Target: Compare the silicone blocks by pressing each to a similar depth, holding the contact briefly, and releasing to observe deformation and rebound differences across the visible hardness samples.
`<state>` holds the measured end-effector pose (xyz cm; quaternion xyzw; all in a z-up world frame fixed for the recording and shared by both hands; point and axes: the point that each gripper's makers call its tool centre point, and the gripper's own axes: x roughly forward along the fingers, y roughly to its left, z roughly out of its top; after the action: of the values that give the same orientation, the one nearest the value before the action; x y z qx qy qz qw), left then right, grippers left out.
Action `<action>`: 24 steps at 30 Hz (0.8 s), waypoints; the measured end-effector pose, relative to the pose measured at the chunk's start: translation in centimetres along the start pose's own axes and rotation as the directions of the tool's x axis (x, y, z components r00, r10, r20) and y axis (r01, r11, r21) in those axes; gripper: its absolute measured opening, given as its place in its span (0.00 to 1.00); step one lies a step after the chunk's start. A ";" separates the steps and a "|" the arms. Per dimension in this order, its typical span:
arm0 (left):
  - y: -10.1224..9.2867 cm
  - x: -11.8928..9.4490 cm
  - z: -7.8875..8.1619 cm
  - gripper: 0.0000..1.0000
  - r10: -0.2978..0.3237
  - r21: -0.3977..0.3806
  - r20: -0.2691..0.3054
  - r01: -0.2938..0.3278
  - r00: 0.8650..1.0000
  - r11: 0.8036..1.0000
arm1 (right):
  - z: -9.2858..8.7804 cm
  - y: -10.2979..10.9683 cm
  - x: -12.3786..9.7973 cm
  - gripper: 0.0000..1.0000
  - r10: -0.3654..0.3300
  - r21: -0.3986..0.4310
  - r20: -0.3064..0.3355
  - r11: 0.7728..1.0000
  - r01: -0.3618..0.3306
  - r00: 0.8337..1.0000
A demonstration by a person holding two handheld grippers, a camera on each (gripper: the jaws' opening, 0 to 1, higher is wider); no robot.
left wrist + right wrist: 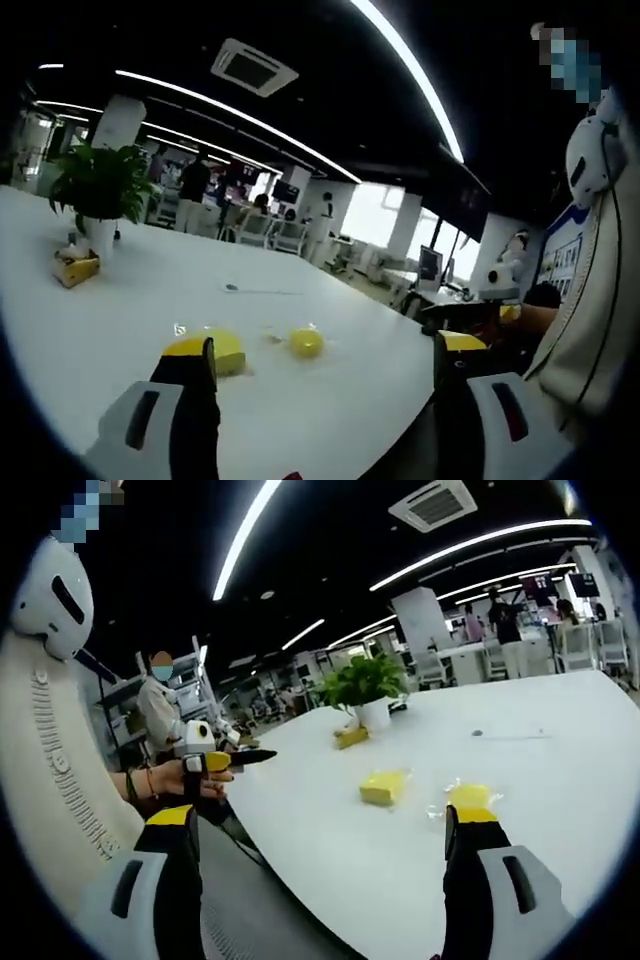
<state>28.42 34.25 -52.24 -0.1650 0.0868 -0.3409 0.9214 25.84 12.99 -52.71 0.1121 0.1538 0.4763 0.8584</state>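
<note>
Jaws of both grippers stand spread wide, pinching nothing. In the left gripper view, the left gripper point(325, 375) has its black, yellow-tipped jaws held above the near edge of the white tabletop point(120, 310). Just past the left jaw lies a yellow block point(228, 348), partly hidden behind that jaw, and a rounder yellow block point(306, 343) sits a little to its right, apart from it; both rest flat on the tabletop. In the right gripper view, the right gripper point(330, 835) hangs over the tabletop's edge, its right jaw just in front of one yellow block in clear wrapping, while the squarer one lies between the jaws' lines, farther out. Neither gripper touches a block. At the left of that view a hand point(185, 778) holds the other gripper out over the tabletop's corner. Farther back stand a potted plant point(98, 190) in a white pot and a small yellow box point(76, 268) beside it. People stand in the office behind.
</note>
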 end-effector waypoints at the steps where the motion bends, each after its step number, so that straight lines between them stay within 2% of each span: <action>1: -0.2 0.2 -0.1 0.90 -0.004 -0.005 -0.003 0.004 1.000 1.000 | 0.0 0.0 0.0 0.96 -0.001 -0.002 0.007 1.000 0.001 1.000; 10: -1.3 0.8 -0.8 0.91 -0.033 -0.022 -0.032 0.032 0.999 0.999 | -0.1 -0.3 -0.6 0.96 -0.014 -0.006 0.019 1.000 0.014 1.000; 12: -1.2 0.8 -0.8 0.92 -0.033 -0.026 -0.031 0.032 0.999 0.999 | 0.1 -0.3 -0.6 0.96 -0.014 -0.020 0.037 1.000 0.015 0.999; 16: -1.1 1.0 -0.5 0.93 -0.030 -0.059 -0.021 0.029 0.999 0.998 | -0.1 -0.4 -0.7 0.96 -0.021 -0.024 0.030 0.999 0.022 0.999; 24: -1.0 2.0 -0.6 0.91 -0.042 -0.054 -0.041 0.040 0.998 0.998 | -0.2 -0.6 -0.8 0.96 -0.044 -0.012 0.024 0.999 0.044 0.999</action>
<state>29.21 32.08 -52.57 -0.1839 0.1119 -0.3608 0.9075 25.83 12.02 -52.94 0.1090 0.1429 0.4570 0.8711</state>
